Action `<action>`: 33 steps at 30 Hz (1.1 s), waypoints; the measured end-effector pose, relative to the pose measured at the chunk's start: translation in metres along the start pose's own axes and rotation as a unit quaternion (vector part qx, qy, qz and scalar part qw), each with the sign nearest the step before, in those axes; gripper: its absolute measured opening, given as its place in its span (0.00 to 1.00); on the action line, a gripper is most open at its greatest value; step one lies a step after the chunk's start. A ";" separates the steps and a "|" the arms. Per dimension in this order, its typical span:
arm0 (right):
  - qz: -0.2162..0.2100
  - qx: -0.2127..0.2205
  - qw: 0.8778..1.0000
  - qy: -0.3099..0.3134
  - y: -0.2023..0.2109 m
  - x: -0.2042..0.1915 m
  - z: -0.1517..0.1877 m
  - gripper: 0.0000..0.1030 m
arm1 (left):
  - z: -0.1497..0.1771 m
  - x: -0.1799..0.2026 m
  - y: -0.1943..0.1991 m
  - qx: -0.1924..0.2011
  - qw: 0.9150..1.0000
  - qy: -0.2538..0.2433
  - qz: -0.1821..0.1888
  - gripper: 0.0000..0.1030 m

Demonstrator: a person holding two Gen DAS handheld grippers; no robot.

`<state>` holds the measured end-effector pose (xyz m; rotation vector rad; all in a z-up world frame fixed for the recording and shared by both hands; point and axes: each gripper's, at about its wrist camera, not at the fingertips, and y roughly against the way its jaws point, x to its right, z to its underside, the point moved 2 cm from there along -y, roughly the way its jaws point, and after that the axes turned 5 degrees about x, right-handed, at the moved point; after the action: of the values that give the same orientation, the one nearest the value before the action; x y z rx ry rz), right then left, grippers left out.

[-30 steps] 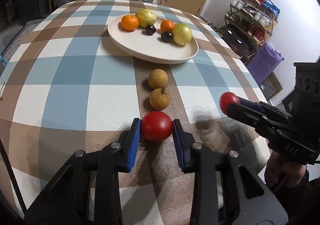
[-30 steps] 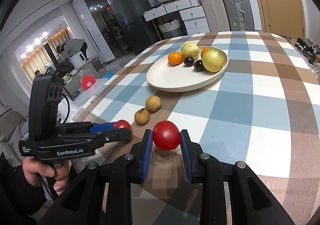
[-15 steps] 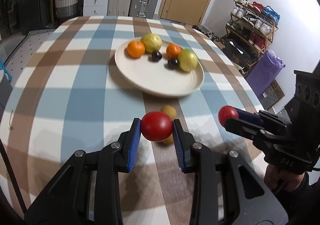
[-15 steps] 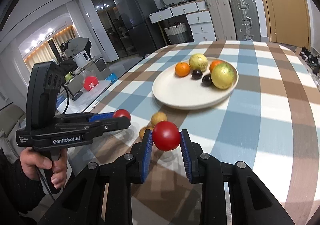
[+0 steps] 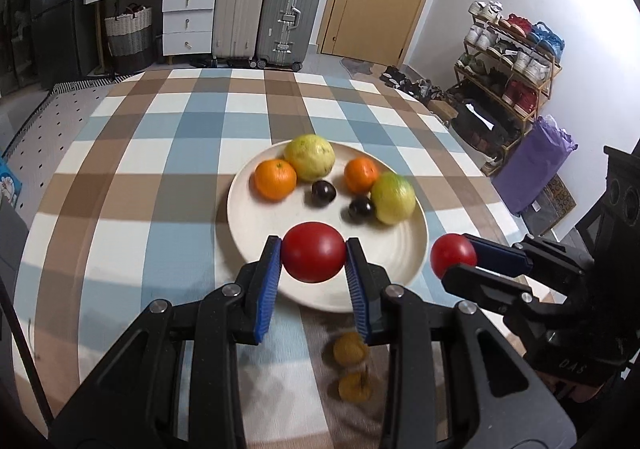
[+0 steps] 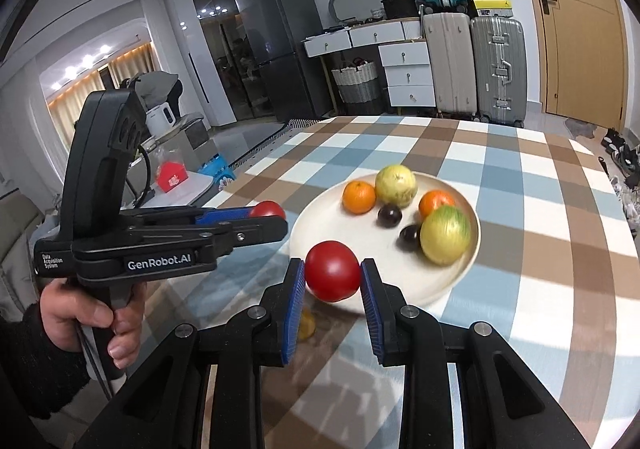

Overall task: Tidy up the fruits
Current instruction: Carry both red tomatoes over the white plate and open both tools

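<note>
My left gripper is shut on a red tomato and holds it above the near rim of the cream plate. My right gripper is shut on a second red tomato, raised beside the plate; it also shows in the left wrist view. The plate holds two oranges, two yellow-green fruits and two dark plums. Two small brown longans lie on the table below my left gripper.
The table wears a blue, brown and white checked cloth. Suitcases and drawers stand beyond the far edge. A shoe rack and purple bag stand to the right.
Both grippers have lifted their tomatoes off the table and carried them forward toward the plate. The longans have dropped below the left gripper in view.
</note>
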<state>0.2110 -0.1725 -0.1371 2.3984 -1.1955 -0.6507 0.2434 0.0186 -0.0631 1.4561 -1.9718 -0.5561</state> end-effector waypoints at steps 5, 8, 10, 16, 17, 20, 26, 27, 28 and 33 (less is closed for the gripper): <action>0.009 -0.008 1.000 -0.004 -0.021 0.010 -0.013 0.28 | -0.015 -0.004 -0.028 -0.010 1.000 -0.001 0.001 0.28; 0.016 -0.015 1.000 -0.014 -0.036 0.019 -0.018 0.28 | -0.021 -0.004 -0.043 -0.015 1.000 -0.003 0.004 0.28; 0.019 -0.019 0.999 -0.025 -0.044 0.024 -0.020 0.28 | -0.022 -0.005 -0.052 -0.015 1.000 -0.004 0.002 0.28; 0.035 -0.028 0.999 -0.019 -0.067 0.029 -0.022 0.28 | -0.023 -0.010 -0.079 -0.026 1.000 0.009 0.010 0.28; 0.040 -0.031 0.999 -0.012 -0.070 0.028 -0.022 0.28 | -0.023 -0.011 -0.081 -0.026 1.000 0.011 0.011 0.28; 0.051 -0.039 0.998 0.003 -0.078 0.026 -0.021 0.28 | -0.024 -0.016 -0.089 -0.028 0.999 0.019 0.014 0.28; 0.058 -0.050 0.997 0.020 -0.090 0.023 -0.018 0.28 | -0.029 -0.022 -0.102 -0.041 0.998 0.027 0.027 0.28; 0.058 -0.050 0.997 0.019 -0.091 0.023 -0.017 0.28 | -0.029 -0.022 -0.104 -0.042 0.998 0.028 0.029 0.28; 0.058 -0.052 0.997 0.018 -0.092 0.024 -0.017 0.28 | -0.031 -0.023 -0.106 -0.044 0.998 0.031 0.033 0.28; 0.061 -0.053 0.997 0.012 -0.096 0.027 -0.018 0.30 | -0.039 -0.021 -0.107 -0.037 0.998 0.031 0.041 0.28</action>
<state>0.2971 -0.1375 -0.1788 2.2218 -1.2533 -0.6287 0.3484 0.0070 -0.1095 1.3258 -1.9334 -0.5353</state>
